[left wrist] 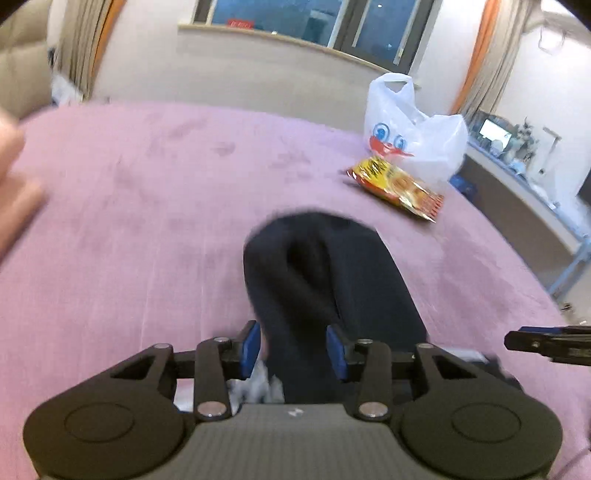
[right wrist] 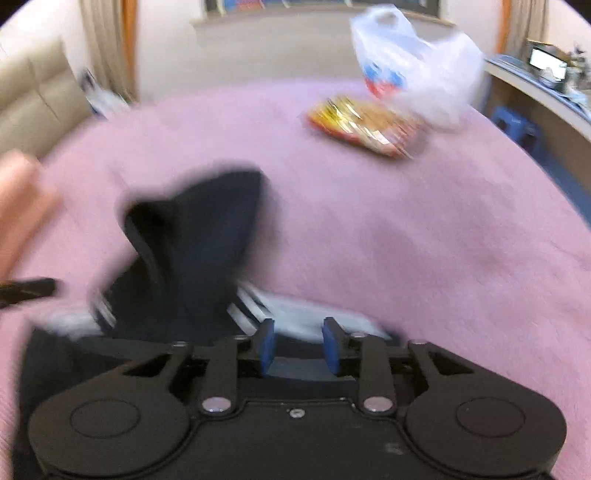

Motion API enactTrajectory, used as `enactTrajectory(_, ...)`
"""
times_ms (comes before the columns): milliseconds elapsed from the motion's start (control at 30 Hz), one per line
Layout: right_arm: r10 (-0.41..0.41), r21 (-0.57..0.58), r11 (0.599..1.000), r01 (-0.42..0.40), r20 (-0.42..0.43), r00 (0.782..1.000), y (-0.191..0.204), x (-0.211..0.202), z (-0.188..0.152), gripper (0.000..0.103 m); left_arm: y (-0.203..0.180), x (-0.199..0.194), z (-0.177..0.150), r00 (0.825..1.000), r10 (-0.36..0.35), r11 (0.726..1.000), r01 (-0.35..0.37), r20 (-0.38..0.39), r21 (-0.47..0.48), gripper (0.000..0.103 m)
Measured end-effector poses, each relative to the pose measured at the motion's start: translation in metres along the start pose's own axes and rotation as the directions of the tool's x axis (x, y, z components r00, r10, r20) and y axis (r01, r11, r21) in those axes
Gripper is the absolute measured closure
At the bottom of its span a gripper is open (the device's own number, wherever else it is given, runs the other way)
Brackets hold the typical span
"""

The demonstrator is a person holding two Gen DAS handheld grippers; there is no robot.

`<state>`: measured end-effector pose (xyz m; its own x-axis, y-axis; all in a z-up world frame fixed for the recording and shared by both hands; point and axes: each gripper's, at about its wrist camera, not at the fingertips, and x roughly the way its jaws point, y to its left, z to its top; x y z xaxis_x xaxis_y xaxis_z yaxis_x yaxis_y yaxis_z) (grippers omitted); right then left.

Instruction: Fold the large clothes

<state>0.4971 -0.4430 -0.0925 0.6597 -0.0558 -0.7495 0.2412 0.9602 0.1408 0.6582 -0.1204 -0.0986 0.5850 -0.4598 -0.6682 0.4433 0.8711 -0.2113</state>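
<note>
On the near side of the pink bed (left wrist: 147, 184), my dark garment (left wrist: 325, 280) lies bunched. Left gripper (left wrist: 293, 350) straddles it, right gripper (right wrist: 298, 345) gapes empty; mid-fold, I judge. Next: re-pinch an edge.

Matt dark cloth garment (left wrist: 332, 280) on a fuzzy pink blanket (left wrist: 147, 192).

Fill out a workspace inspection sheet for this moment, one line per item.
Surface: pink bedspread, wrinkled.
Job's things: dark garment with white stripes, bunched up; blurred.
Clutter: white plastic bag and yellow snack packet, at the far right.
Grippers: left tool open, garment between its pads, not pinched; right tool open, nothing clamped.
Cables: nothing seen.
Surroundings: window, curtains, beige headboard, cluttered desk.
</note>
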Motion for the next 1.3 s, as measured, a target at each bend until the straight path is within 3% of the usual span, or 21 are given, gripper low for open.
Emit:
enactTrajectory(33, 0.056, 0.015, 0.998, -0.057, 0.012, 0.998, 0.004, 0.009, 0.014, 0.050, -0.001, 0.014, 0.012, 1.000, -0.001, 1.000, 0.001, 0.003, 0.001, 0.055)
enactTrajectory(100, 0.128, 0.030, 0.991, -0.129, 0.042, 0.991, 0.015, 0.028, 0.036, 0.050, -0.003, 0.046, 0.031, 1.000, -0.001, 1.000, 0.001, -0.011, 0.009, 0.049)
enactTrajectory(167, 0.163, 0.032, 0.986, -0.165, 0.062, 0.985, 0.026, 0.053, 0.054, 0.040, -0.005, 0.082, 0.041, 0.995, 0.058, 0.997, -0.055, -0.077, 0.046, 0.049)
enactTrajectory(267, 0.174, 0.027, 0.984, -0.175, 0.049, 0.984, 0.042, 0.091, 0.073, 0.038, -0.004, 0.121, 0.047, 0.984, 0.118, 0.990, -0.107, -0.134, 0.089, 0.060)
enactTrajectory(300, 0.170, 0.018, 0.985, -0.170, 0.037, 0.985, 0.049, 0.102, 0.076, 0.038, 0.001, 0.126, 0.044, 0.981, 0.119, 0.991, -0.108, -0.153, 0.082, 0.081)
enactTrajectory(333, 0.163, 0.012, 0.986, -0.164, 0.023, 0.986, 0.056, 0.113, 0.078, 0.038, 0.005, 0.131, 0.044, 0.980, 0.118, 0.992, -0.109, -0.160, 0.064, 0.095)
enactTrajectory(567, 0.114, -0.054, 0.992, -0.116, -0.050, 0.992, 0.103, 0.165, 0.075, 0.038, 0.059, 0.101, 0.040, 0.998, 0.056, 0.989, -0.061, -0.040, -0.135, 0.095)
enactTrajectory(600, 0.080, -0.078, 0.993, -0.086, -0.066, 0.995, 0.111, 0.175, 0.074, 0.048, 0.062, 0.099, 0.038, 0.998, 0.053, 0.988, -0.058, -0.038, -0.143, 0.095)
enactTrajectory(633, 0.046, -0.108, 0.993, -0.053, -0.071, 0.996, 0.117, 0.184, 0.074, 0.067, 0.065, 0.099, 0.036, 0.998, 0.049, 0.988, -0.054, -0.039, -0.142, 0.095)
enactTrajectory(667, -0.007, -0.134, 0.991, -0.001, -0.060, 0.998, 0.119, 0.188, 0.074, 0.094, 0.066, 0.100, 0.034, 0.998, 0.055, 0.989, -0.060, -0.044, -0.134, 0.095)
enactTrajectory(700, -0.048, -0.139, 0.989, 0.041, -0.047, 0.998, 0.116, 0.188, 0.075, 0.093, 0.066, 0.102, 0.032, 0.996, 0.066, 0.989, -0.072, -0.053, -0.126, 0.095)
enactTrajectory(833, -0.024, -0.009, 1.000, 0.025, 0.106, 0.994, 0.058, 0.123, 0.077, 0.094, 0.077, 0.105, 0.026, 0.996, 0.061, 0.986, -0.070, -0.064, -0.152, 0.095)
enactTrajectory(900, -0.070, 0.089, 0.994, 0.060, 0.112, 0.991, 0.020, 0.103, 0.070, 0.093, 0.083, 0.110, 0.023, 0.995, 0.061, 0.983, -0.074, -0.083, -0.166, 0.095)
enactTrajectory(967, -0.083, 0.211, 0.974, 0.077, 0.020, 0.996, -0.025, 0.113, 0.056, 0.087, 0.086, 0.121, 0.017, 0.988, 0.079, 0.984, -0.099, -0.133, -0.150, 0.091)
enactTrajectory(1000, -0.094, 0.248, 0.963, 0.102, -0.045, 0.995, -0.041, 0.125, 0.048, 0.080, 0.088, 0.126, 0.013, 0.984, 0.087, 0.984, -0.109, -0.152, -0.142, 0.086)
enactTrajectory(1033, -0.083, 0.285, 0.952, 0.113, -0.118, 0.990, -0.057, 0.141, 0.038, 0.064, 0.089, 0.130, 0.008, 0.981, 0.085, 0.985, -0.109, -0.173, -0.136, 0.085)
enactTrajectory(1067, -0.054, 0.310, 0.945, 0.104, -0.167, 0.985, -0.068, 0.151, 0.030, 0.063, 0.090, 0.129, 0.004, 0.982, 0.070, 0.988, -0.092, -0.174, -0.122, 0.085)
enactTrajectory(1133, -0.009, 0.309, 0.950, 0.054, -0.145, 0.989, -0.079, 0.146, 0.023, 0.058, 0.093, 0.117, 0.004, 0.987, 0.030, 0.995, -0.045, -0.159, -0.086, 0.078)
enactTrajectory(1167, -0.013, 0.280, 0.958, 0.054, -0.147, 0.989, -0.078, 0.138, 0.025, 0.045, 0.096, 0.108, 0.005, 0.988, 0.001, 0.998, -0.011, -0.155, -0.064, 0.074)
enactTrajectory(1233, -0.009, 0.203, 0.979, 0.032, -0.114, 0.993, -0.074, 0.113, 0.031, 0.045, 0.104, 0.086, 0.008, 0.986, -0.052, 0.999, 0.049, -0.159, -0.025, 0.059)
enactTrajectory(1300, 0.024, 0.162, 0.987, -0.016, -0.050, 0.998, -0.071, 0.086, 0.036, 0.045, 0.111, 0.062, 0.013, 0.986, -0.100, 0.995, 0.101, -0.131, 0.003, 0.059)
